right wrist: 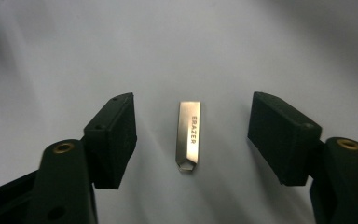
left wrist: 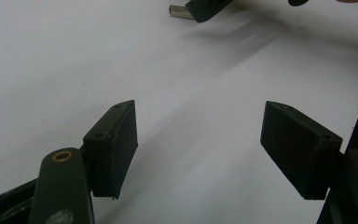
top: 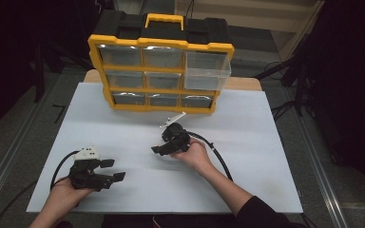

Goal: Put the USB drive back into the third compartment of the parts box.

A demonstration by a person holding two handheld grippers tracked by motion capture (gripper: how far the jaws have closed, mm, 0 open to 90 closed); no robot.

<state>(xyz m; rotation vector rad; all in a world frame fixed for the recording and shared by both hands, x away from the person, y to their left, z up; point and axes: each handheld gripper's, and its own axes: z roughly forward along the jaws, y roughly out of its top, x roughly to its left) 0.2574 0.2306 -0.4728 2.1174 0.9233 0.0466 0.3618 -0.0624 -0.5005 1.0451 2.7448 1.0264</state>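
Note:
A small silver USB stick (right wrist: 189, 137) marked "ERAZER" lies flat on the white table sheet (top: 247, 142). My right gripper (right wrist: 192, 140) is open and straddles it, one jaw on each side, neither touching it. In the high view that right gripper (top: 160, 145) points down at the sheet's middle, in front of the organizer. My left gripper (top: 114, 170) rests at the near left, open with nothing between its jaws (left wrist: 200, 140). At the top edge of the left gripper view a metal end (left wrist: 178, 10) pokes out beside one of the other gripper's black jaws.
A yellow and black drawer organizer (top: 161, 45) stands at the table's far edge. Its top right clear drawer (top: 206, 71) is pulled out. Dark floor, rails and cables surround the table.

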